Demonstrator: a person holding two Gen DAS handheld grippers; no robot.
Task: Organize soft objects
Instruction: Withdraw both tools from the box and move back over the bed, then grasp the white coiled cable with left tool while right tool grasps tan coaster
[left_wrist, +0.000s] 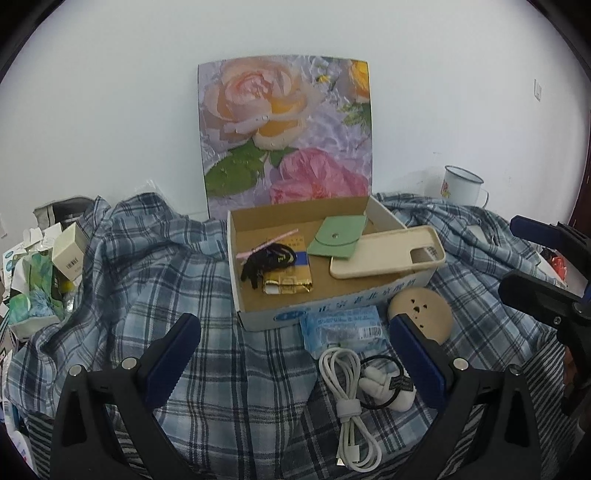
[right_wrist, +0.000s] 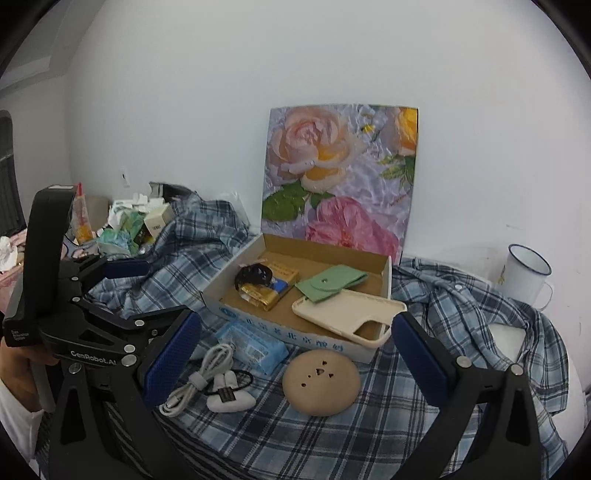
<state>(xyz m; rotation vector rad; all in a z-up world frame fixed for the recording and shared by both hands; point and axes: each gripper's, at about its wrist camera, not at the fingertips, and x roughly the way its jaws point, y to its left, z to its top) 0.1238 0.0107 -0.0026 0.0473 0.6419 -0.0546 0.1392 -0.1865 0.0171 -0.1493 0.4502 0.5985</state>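
The left finger of the right gripper (right_wrist: 295, 349) covers part of the white cable (right_wrist: 201, 376). Print on the blue packet (left_wrist: 341, 326) is too small to read. The phone case (left_wrist: 388, 256) hides the box's (left_wrist: 332, 312) right corner.

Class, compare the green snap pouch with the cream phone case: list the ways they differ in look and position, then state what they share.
1. The green snap pouch is pale green with a metal snap; the cream phone case is plain cream with a camera cutout.
2. The pouch lies wholly inside the cardboard box; the case overhangs the box's rim.
3. The case partly overlaps the pouch.
Shared: both are flat, and neither is held by a tool.
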